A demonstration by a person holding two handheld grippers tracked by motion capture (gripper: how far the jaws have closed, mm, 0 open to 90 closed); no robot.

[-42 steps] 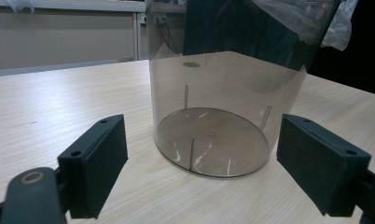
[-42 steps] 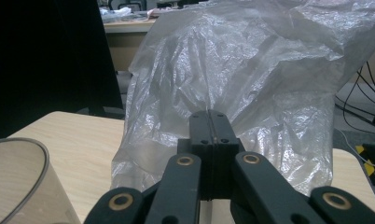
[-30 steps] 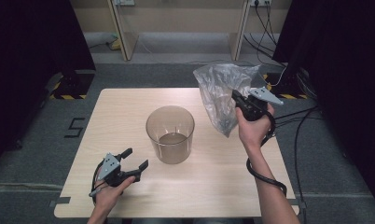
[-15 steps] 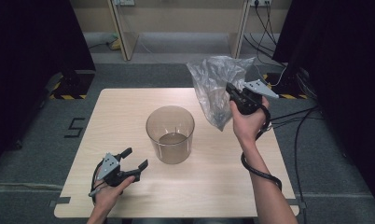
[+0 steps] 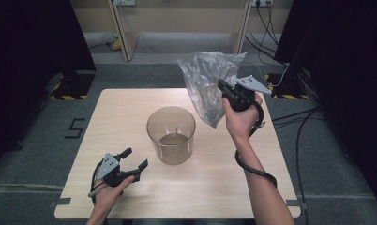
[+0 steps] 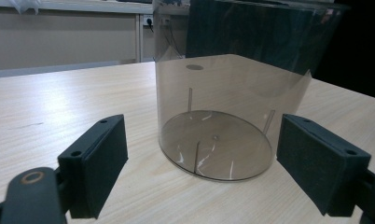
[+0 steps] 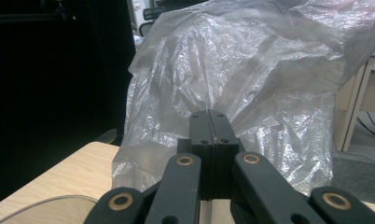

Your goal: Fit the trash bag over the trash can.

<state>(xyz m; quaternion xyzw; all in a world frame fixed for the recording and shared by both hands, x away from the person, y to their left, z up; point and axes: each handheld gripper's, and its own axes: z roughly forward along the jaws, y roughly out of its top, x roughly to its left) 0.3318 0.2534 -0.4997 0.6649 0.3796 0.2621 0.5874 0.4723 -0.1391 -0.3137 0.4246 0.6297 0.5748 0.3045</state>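
A clear, crinkled plastic bag [image 5: 206, 84] hangs in the air above the table's far right part, pinched in my right gripper [image 5: 222, 89], which is shut on it. In the right gripper view the jaws press together on the bag [image 7: 251, 79] at my right gripper [image 7: 210, 120]. A round see-through smoky container [image 5: 171, 134] stands upright at the table's middle, to the left of and below the bag. My left gripper [image 5: 134, 158] rests near the front left edge, open, aimed at the container. The left gripper view shows the container [image 6: 232, 107] ahead of the spread jaws of my left gripper [image 6: 202, 156], apart from them.
The light wooden table [image 5: 116, 112] has bare room left of the container and along its front. Black cables [image 5: 299, 126] trail on the grey floor to the right. Wooden furniture legs [image 5: 121, 28] stand beyond the far edge, with dark curtains on both sides.
My right hand has lifted the bag and carried it left, toward the space above the container. The left gripper has stayed where it was.
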